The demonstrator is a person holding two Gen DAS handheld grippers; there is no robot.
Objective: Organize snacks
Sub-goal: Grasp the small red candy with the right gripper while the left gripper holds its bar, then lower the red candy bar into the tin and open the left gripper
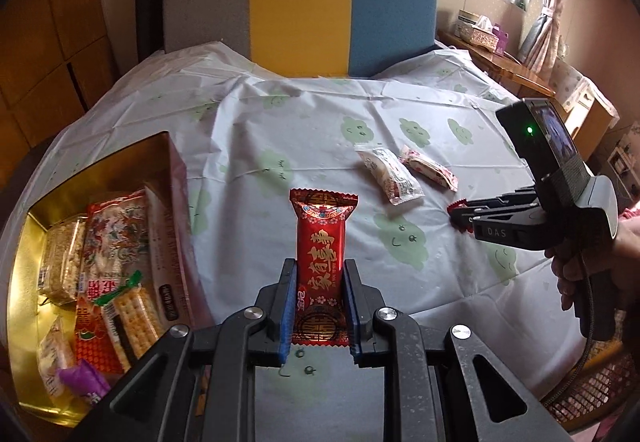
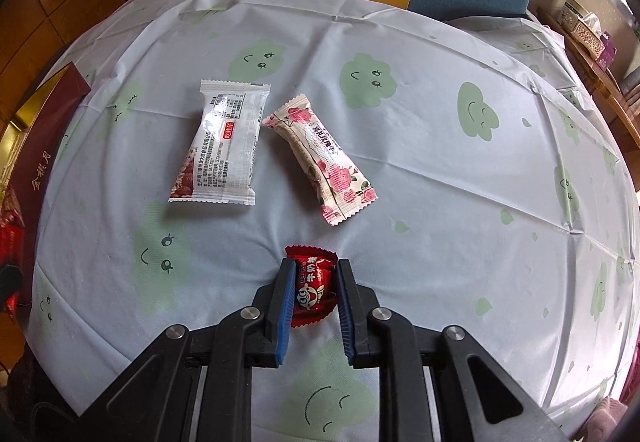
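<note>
My left gripper (image 1: 320, 270) is shut on a long red snack pack (image 1: 322, 262) with gold characters and holds it above the table. To its left stands a gold-lined box (image 1: 24, 266) with several snack packs inside. My right gripper (image 2: 312, 270) is shut on a small red candy (image 2: 314, 284) low over the tablecloth; it also shows in the left wrist view (image 1: 460, 215). A white snack pack (image 2: 222, 145) and a rose-print pack (image 2: 324, 157) lie on the table beyond it.
A round table with a white cloth printed with green clouds (image 2: 440, 181). A grey, yellow and blue chair back (image 1: 300, 9) stands at the far edge. A wooden side table with a tissue box (image 1: 478, 31) is at the right.
</note>
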